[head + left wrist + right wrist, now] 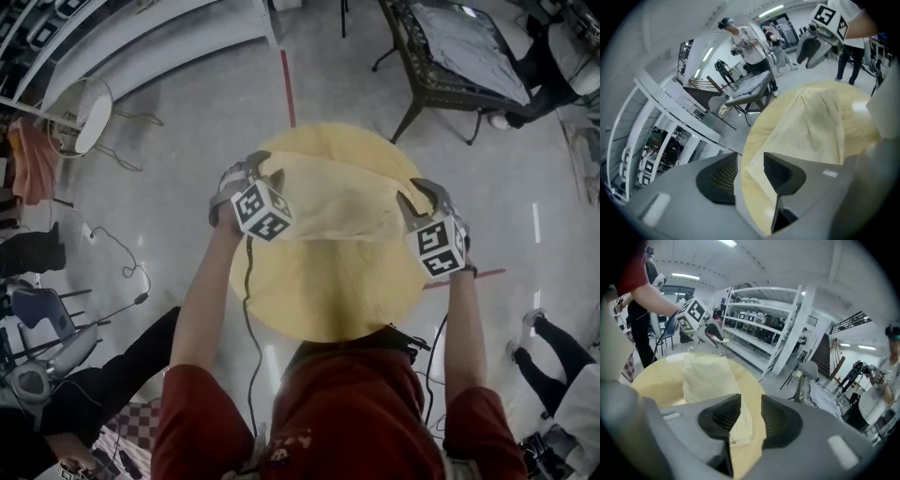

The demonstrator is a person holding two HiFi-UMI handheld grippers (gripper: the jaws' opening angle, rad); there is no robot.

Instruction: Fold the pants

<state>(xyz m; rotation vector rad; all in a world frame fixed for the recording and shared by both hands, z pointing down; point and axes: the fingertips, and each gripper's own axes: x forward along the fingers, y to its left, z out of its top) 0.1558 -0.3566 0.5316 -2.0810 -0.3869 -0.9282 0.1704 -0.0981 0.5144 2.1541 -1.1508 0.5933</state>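
Pale yellow pants [342,202] lie folded across the far half of a round yellow table [319,300]. My left gripper [251,176] hovers over the pants' left end and my right gripper [419,199] over their right end. In the left gripper view the left gripper [746,171] is open, and a corner of the pants [806,126] shows through the gap below it. In the right gripper view the right gripper [751,416] is open too, with the edge of the pants [705,376] showing between its jaws. Each view shows the other gripper: right [820,37], left [696,317].
A dark-framed table with a grey sheet [459,47] stands at the far right, and white shelving [141,37] at the far left. A fan [89,112] and cables lie on the floor at left. People sit at both sides, and a red tape line [287,84] runs beyond the table.
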